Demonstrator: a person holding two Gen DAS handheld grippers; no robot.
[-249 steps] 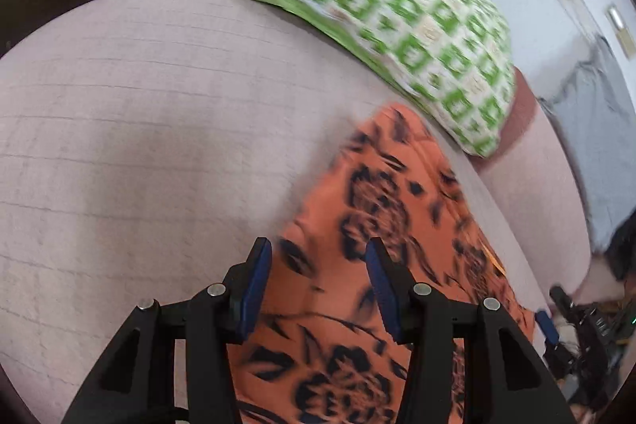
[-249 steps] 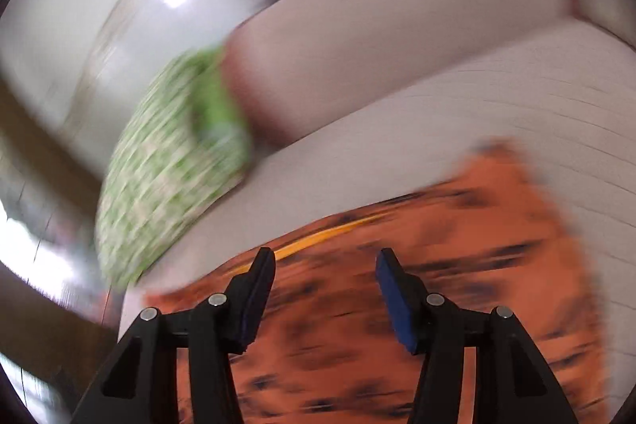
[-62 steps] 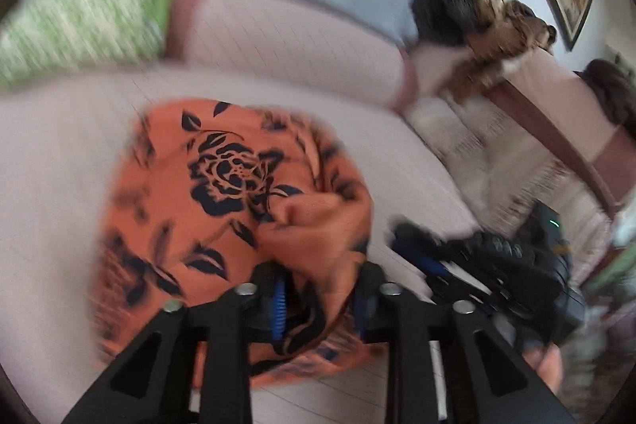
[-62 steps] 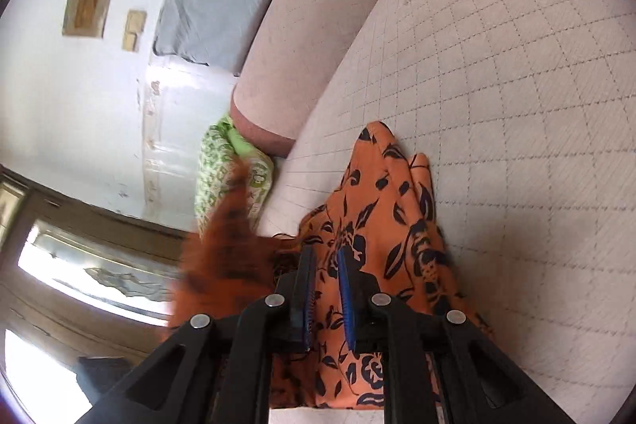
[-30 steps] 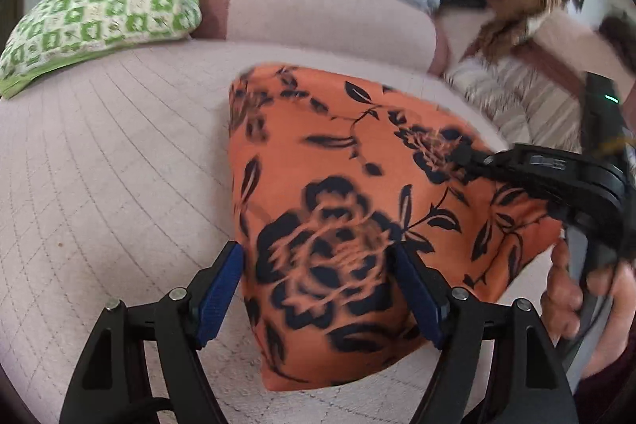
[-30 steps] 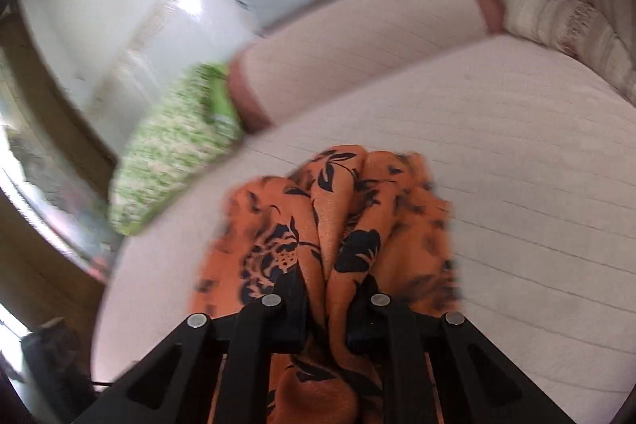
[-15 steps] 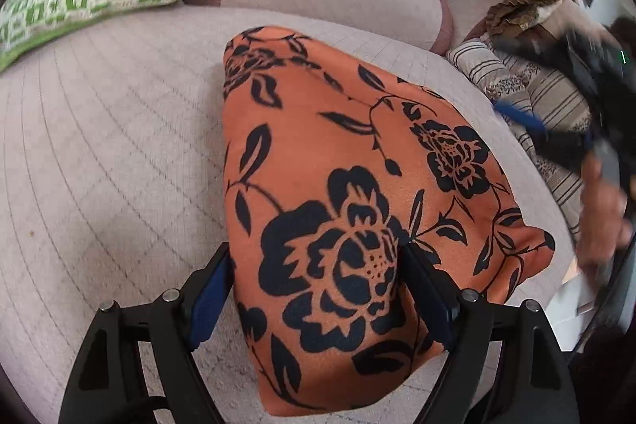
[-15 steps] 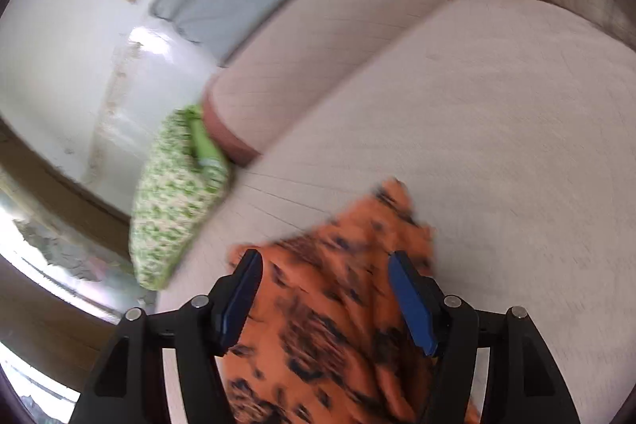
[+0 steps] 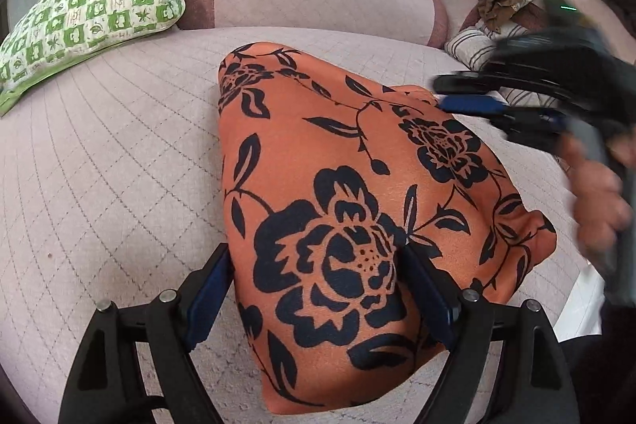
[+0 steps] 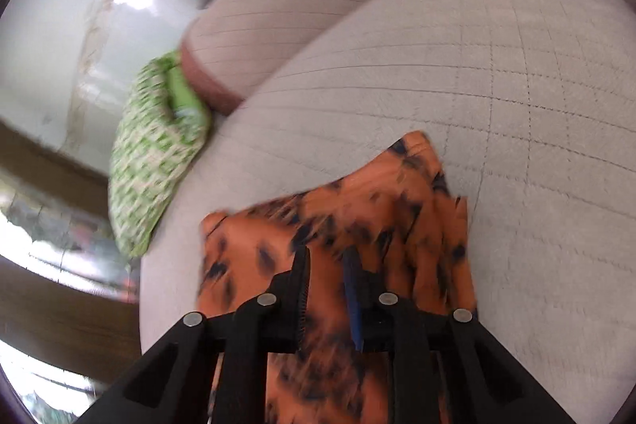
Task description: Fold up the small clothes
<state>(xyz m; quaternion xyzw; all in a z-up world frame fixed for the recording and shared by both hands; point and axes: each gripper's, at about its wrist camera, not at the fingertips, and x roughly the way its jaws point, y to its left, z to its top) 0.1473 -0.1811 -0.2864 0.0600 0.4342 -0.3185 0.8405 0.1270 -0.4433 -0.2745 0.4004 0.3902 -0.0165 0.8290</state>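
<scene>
Centre of left wrist frame: folded orange floral garment (image 9: 357,185) lies flat on quilted sofa seat (image 9: 111,153). Your left gripper (image 9: 318,289) gapes wide, astride near edge, gripping nothing. Right gripper (image 10: 328,289) narrow over cloth (blurred; cannot tell if pinching). Risk: slick fabric drags, fold slides apart if you snag one layer.

The orange garment (image 9: 338,185) with black flower print lies folded and flat on the quilted pink cushion (image 9: 99,165).
</scene>
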